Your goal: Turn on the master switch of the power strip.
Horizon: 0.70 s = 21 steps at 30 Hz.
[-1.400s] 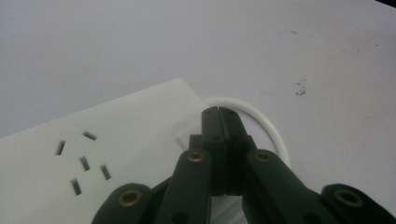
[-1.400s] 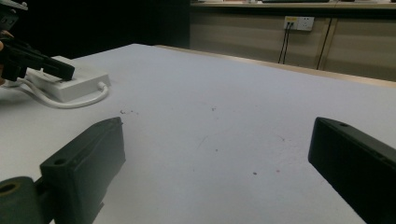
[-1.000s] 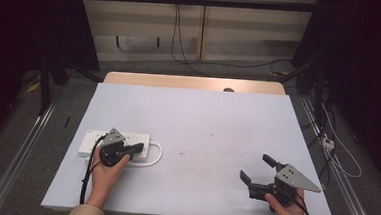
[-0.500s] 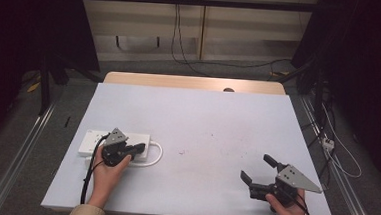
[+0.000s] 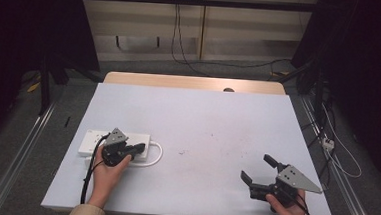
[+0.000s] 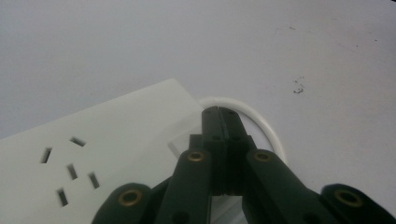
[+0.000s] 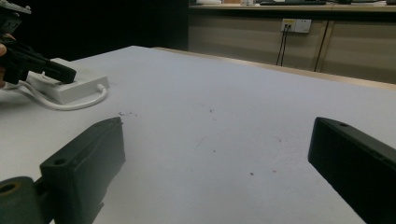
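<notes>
As a second ago, left claw (image 5: 138, 148) together over power strip (image 5: 93, 142), right claw (image 5: 258, 168) apart

Power strip (image 5: 97, 143): on table (image 5: 203, 118), near left
Cord (image 5: 156, 155): right of strip
Left gripper (image 5: 137, 148): over strip's right end
Right gripper (image 5: 258, 173): near right

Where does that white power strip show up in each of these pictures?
High view: the white power strip lies at the table's left, under the left hand-held gripper.
Left gripper view: lower left, its sockets showing, beneath the shut jaws.
Right gripper view: far upper left.
Shared landmark: the white cable loop at its end.
</notes>
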Each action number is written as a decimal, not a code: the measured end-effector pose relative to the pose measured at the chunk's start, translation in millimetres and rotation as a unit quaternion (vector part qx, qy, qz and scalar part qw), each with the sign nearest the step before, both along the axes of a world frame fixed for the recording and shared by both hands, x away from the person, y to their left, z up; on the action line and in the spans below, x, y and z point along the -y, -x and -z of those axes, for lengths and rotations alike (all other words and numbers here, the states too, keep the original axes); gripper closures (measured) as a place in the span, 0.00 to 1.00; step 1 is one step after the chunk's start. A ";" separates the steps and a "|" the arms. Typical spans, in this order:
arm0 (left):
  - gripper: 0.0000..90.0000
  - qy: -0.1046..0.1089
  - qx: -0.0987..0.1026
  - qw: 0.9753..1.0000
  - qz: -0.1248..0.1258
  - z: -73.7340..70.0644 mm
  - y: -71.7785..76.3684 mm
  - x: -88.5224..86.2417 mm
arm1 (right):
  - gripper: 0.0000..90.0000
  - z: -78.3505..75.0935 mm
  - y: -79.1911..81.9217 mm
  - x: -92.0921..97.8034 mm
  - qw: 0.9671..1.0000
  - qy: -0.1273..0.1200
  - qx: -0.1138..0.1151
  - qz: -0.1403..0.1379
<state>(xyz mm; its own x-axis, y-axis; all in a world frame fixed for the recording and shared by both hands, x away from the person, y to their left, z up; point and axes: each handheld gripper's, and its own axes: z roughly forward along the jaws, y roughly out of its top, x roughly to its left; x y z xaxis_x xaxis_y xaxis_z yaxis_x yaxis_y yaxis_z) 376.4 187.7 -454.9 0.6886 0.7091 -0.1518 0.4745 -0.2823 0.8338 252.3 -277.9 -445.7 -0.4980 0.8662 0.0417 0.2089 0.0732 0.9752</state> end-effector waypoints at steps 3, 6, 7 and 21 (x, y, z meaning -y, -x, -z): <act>1.00 0.002 -0.003 1.000 -0.003 0.0 0.2 0.3 | 0.04 -0.1 0.3 0.1 1.000 -0.001 0.000 0.000; 1.00 0.008 -0.008 1.000 -0.006 0.4 -0.3 -0.4 | 0.04 -0.2 0.5 -0.1 1.000 0.000 0.001 0.000; 1.00 0.012 -0.011 1.000 -0.005 0.6 -0.7 -0.8 | 0.04 -0.2 0.6 -0.3 1.000 -0.001 0.001 -0.001; 1.00 -0.022 0.002 1.000 0.001 -2.5 -1.0 0.5 | 0.04 -0.4 1.6 0.9 1.000 0.001 0.002 0.002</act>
<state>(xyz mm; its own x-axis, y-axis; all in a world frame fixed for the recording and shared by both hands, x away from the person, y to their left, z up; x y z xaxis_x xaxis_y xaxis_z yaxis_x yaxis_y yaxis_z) 377.4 187.1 -452.4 0.6905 0.7136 -0.1182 0.4704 -0.3190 0.8228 250.7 -278.8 -445.3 -0.4946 0.8683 0.0382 0.2058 0.0742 0.9758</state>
